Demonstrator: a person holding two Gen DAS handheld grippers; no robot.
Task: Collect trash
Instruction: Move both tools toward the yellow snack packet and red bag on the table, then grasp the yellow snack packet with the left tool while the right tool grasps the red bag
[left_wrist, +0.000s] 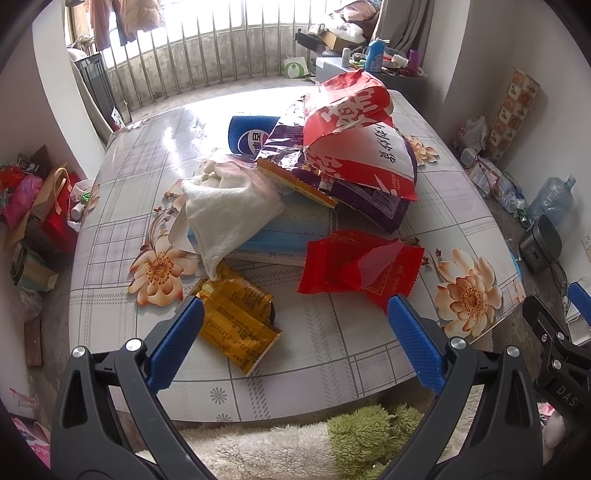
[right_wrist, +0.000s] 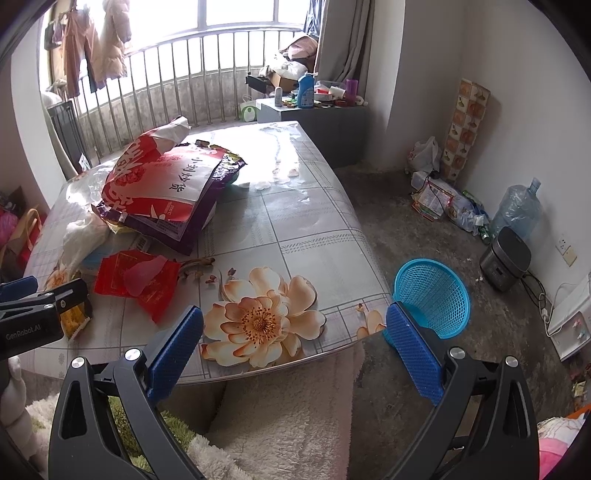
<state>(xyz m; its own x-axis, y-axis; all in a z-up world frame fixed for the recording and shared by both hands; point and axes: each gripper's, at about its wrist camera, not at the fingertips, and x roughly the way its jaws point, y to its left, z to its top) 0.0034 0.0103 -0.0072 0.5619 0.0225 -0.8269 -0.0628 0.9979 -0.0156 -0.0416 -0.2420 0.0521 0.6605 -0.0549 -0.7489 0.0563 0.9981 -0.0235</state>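
While both tools hang over the near edge of the flowered table (left_wrist: 122, 206), the trash lies spread across its middle. At the far left of the left wrist view, bags and boxes crowd the floor beside the table. On the table, a white cloth pouch (left_wrist: 229, 218) rests on a pale blue flat box (left_wrist: 291, 236). Just in front of the pouch lies a crumpled yellow wrapper (left_wrist: 236, 321), close to the left finger of the left gripper (left_wrist: 295, 332), whose blue pads stand wide apart with nothing between them. Behind the pouch a blue Pepsi can (left_wrist: 247, 133) lies on its side. To its right a red and white snack bag (left_wrist: 354, 136) sits on top of a purple bag (left_wrist: 369, 199), both resting partly on the blue box. Nearer the edge, a torn red wrapper (left_wrist: 354, 266) lies flat, just beyond the left gripper's right finger.

Seen from the right wrist view, the right gripper (right_wrist: 295, 332) hovers over the table's near right corner, above a printed flower, its jaws likewise spread wide and empty. Right of the table, on the grey floor, stands a blue mesh basket (right_wrist: 432, 295), tilted, just past the right finger. Farther right sit a dark rice cooker (right_wrist: 506, 258) and a large water bottle (right_wrist: 517, 206) against the wall.
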